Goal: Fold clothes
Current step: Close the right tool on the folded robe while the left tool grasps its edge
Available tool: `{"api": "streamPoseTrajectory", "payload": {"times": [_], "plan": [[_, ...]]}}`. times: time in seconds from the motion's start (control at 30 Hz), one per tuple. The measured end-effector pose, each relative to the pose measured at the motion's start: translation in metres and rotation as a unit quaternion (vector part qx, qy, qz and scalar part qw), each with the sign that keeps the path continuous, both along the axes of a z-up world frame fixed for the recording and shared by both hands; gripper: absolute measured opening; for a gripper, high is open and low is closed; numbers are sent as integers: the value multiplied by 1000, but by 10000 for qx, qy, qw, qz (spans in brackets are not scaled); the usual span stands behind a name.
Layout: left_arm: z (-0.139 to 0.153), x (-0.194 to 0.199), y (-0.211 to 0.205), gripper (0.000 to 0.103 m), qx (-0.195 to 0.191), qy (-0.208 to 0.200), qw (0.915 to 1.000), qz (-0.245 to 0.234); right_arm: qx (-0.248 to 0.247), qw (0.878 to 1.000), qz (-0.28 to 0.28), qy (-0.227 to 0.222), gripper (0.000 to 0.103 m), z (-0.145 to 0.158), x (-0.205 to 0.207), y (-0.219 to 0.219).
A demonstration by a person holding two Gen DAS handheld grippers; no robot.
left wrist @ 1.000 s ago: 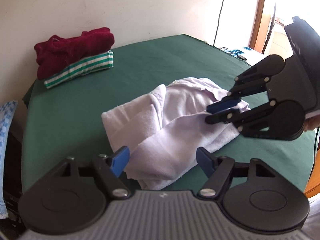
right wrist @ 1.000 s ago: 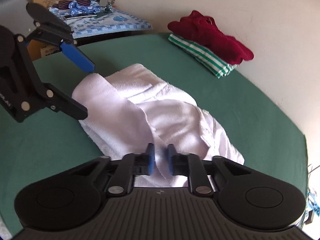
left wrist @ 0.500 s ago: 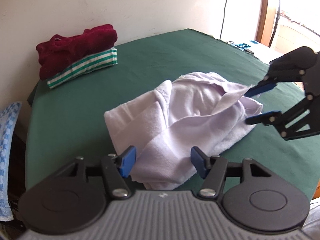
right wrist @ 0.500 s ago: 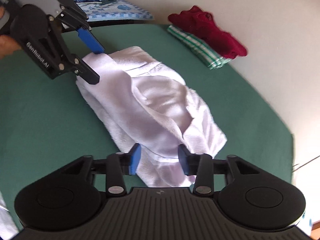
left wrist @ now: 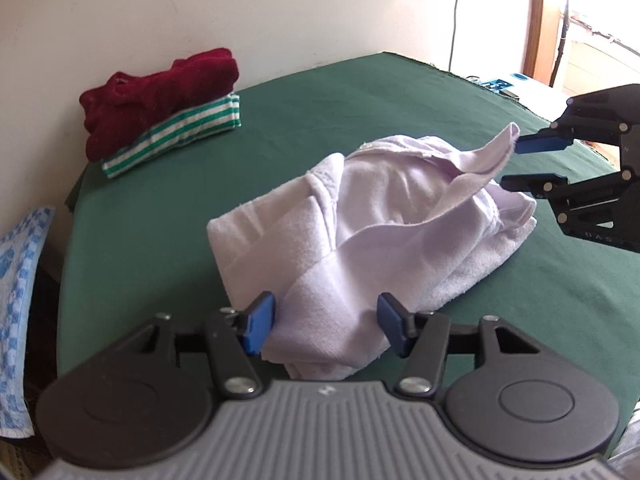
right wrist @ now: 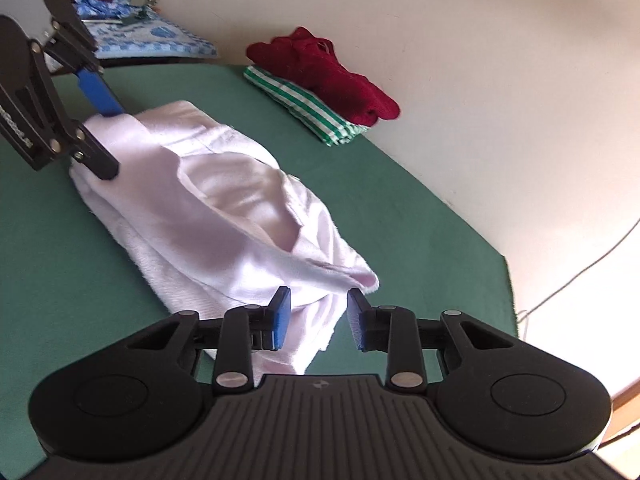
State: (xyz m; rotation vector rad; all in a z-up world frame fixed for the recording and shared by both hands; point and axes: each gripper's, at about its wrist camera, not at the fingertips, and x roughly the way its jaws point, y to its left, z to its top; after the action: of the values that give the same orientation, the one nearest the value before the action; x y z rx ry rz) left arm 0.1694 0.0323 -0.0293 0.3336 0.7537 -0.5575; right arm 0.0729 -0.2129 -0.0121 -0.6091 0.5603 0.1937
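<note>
A pale lilac garment [left wrist: 384,216] lies bunched on the green table [left wrist: 160,216]; it also shows in the right wrist view [right wrist: 224,216]. My left gripper [left wrist: 326,326] is open, its blue pads either side of the garment's near end. My right gripper [right wrist: 318,318] is open at the garment's other end, where a raised flap of cloth [right wrist: 360,278] lies between the open pads. In the left wrist view the right gripper [left wrist: 520,164] sits at the flap's tip [left wrist: 506,140]. In the right wrist view the left gripper [right wrist: 100,128] stands over the far end.
A folded dark red garment [left wrist: 156,96] lies on a folded green-and-white striped one [left wrist: 176,136] at the table's far corner by the wall. A blue checked cloth [left wrist: 20,280] hangs off to the left. A cable [left wrist: 454,16] runs down the wall.
My right gripper opened, let go of the garment and drew back to its end. The left gripper stayed open and shifted slightly back along the near end.
</note>
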Motion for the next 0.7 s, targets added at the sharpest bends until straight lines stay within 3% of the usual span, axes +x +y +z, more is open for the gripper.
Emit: {"api": "streamPoseTrajectory", "payload": {"times": [0.17,0.2,0.23,0.3,0.4,0.53,0.7], "plan": [[-1,2,-2,66,7,18,9998,193,157,9998,-82,-57,31,-3,10,1],[-1,2,-3,66,19,16,9998,203,189,9998,-74,-73,27,-3,12,3],[-2,1,-4,66,31,15,9998,213,309,9994,-106,-82,15,-3,15,3],[-2,-1,-5,65,89,-31,9997,226,614,9980,-149,9,4,2,19,-1],[0,-5,-6,52,135,-53,9998,159,939,9953,-242,84,4,8,22,-8],[6,-12,-8,28,118,-90,9999,29,1362,9894,-480,131,4,17,28,-21],[7,-15,-13,24,152,-125,9996,-201,1523,9855,-658,348,7,10,45,-28]]}}
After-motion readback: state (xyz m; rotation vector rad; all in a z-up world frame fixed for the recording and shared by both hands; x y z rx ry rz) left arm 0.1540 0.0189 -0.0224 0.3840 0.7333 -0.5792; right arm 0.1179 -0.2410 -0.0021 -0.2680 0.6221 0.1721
